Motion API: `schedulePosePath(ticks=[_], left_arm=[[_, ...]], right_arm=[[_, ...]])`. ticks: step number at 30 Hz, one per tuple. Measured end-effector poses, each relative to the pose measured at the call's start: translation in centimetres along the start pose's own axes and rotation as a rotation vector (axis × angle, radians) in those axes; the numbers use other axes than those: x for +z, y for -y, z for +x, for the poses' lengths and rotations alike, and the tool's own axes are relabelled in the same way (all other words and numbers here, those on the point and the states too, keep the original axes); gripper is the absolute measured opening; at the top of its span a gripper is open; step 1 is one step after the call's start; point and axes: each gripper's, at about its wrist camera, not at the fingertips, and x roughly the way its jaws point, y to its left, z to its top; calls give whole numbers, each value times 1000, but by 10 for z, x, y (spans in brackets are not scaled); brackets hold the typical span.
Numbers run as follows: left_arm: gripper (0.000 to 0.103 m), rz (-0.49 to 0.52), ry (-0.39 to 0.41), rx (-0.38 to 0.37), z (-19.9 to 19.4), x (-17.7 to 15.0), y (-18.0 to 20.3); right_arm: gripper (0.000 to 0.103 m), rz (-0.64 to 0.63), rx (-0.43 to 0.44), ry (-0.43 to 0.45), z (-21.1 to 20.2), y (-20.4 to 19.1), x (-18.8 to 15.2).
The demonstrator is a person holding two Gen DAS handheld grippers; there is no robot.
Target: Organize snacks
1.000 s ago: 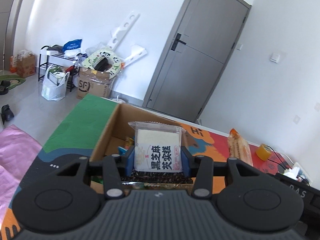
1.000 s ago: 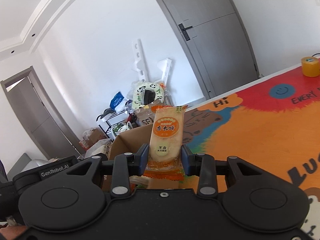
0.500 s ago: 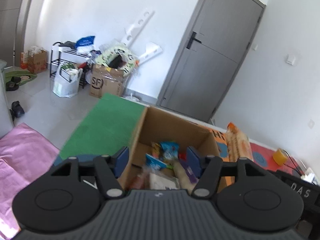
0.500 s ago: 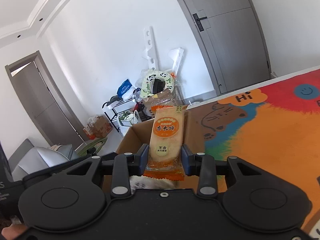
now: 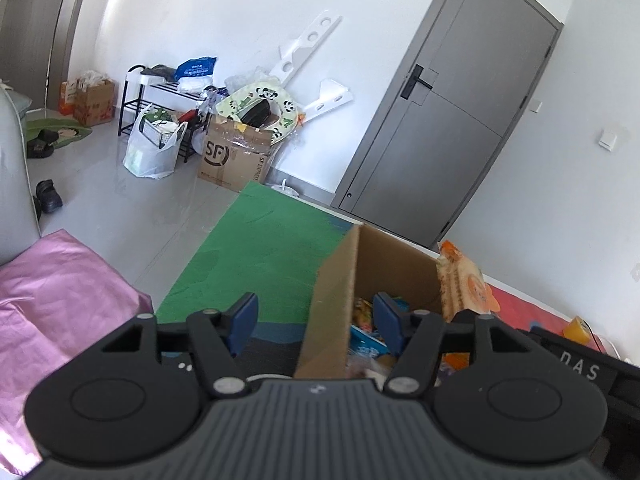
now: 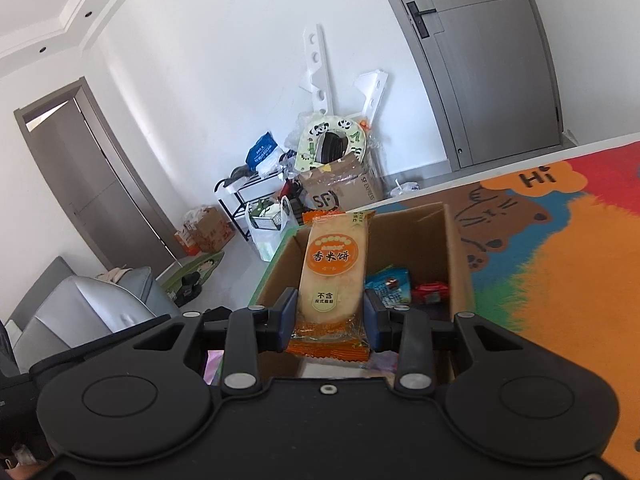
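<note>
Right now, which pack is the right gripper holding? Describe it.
Find the open cardboard box on the colourful mat. Over it, upright in the right gripper jaws, is the rice cracker pack: orange-edged, pale cracker, round orange label, unlike the blue and red packs inside.

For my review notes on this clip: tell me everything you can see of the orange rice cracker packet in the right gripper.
The rice cracker packet is a slim, glossy plastic wrapper, orange at its crimped top and bottom ends, with a pale oblong cracker showing through the middle. An orange round label carries dark Chinese characters; a smaller pale label sits below. It stands upright, sealed and undented, clamped at its lower sides by the right gripper, whose blue pads are all that touch it. It is held in front of the open cardboard box.
</note>
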Motion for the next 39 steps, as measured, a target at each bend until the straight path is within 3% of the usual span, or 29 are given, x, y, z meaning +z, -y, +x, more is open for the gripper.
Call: schedulePosePath(ticks=[5, 9, 24, 26, 34, 39], left_arm=[[62, -19, -8, 14, 3, 3, -9], [62, -18, -13, 20, 3, 1, -7], [63, 56, -41, -48, -15, -21, 45], [72, 78, -39, -30, -17, -25, 54], [88, 91, -34, -33, -31, -33, 73], [91, 120, -42, -73, -40, -41, 91]], right_arm=[[37, 10, 25, -26, 16, -7, 0], [49, 55, 77, -33, 15, -2, 1], [49, 98, 3, 4, -47, 44, -7], [49, 113, -8, 8, -57, 54, -9], [51, 149, -46, 32, -97, 86, -17], [71, 140, -92, 67, -122, 98, -24]])
